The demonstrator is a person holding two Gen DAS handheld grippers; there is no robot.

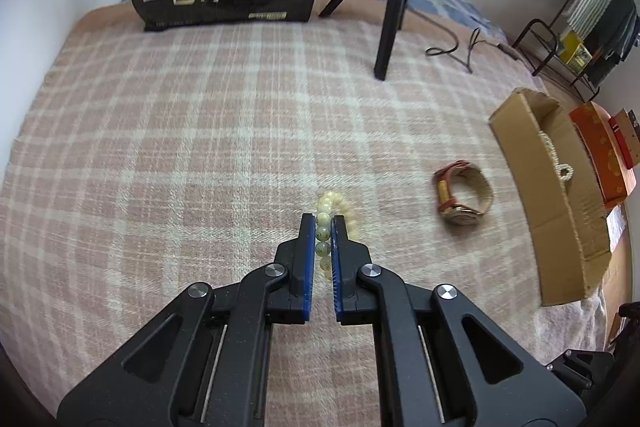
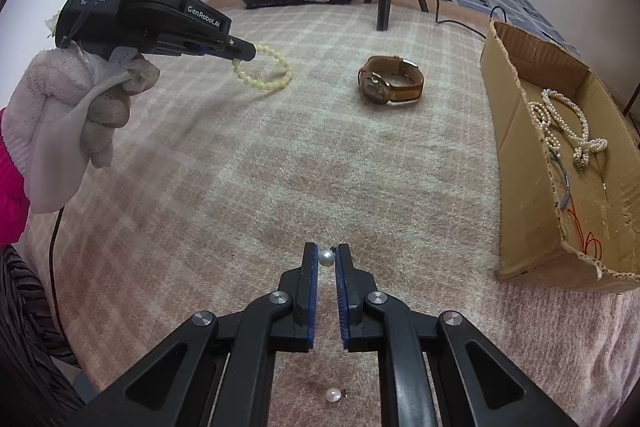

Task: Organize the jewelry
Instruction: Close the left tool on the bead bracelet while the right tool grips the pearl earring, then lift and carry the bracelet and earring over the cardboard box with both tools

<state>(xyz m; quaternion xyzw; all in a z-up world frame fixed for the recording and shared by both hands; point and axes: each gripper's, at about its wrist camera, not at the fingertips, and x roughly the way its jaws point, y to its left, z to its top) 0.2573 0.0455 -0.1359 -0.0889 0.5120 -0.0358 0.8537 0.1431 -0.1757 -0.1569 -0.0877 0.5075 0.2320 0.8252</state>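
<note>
Gripping a pale bead bracelet (image 1: 335, 223) between nearly closed fingers, the left gripper (image 1: 323, 223) held it lifted over the checked pink bed (image 1: 180, 147). The right gripper (image 2: 326, 254) pinched a pearl earring (image 2: 325, 258) at its tips; a second pearl earring (image 2: 333, 395) lay on the blanket beneath it. A leather-strap watch (image 2: 390, 79) sat at one o'clock, a cardboard box (image 2: 516, 163) with pearl strands (image 2: 568, 125) at two o'clock.
</note>
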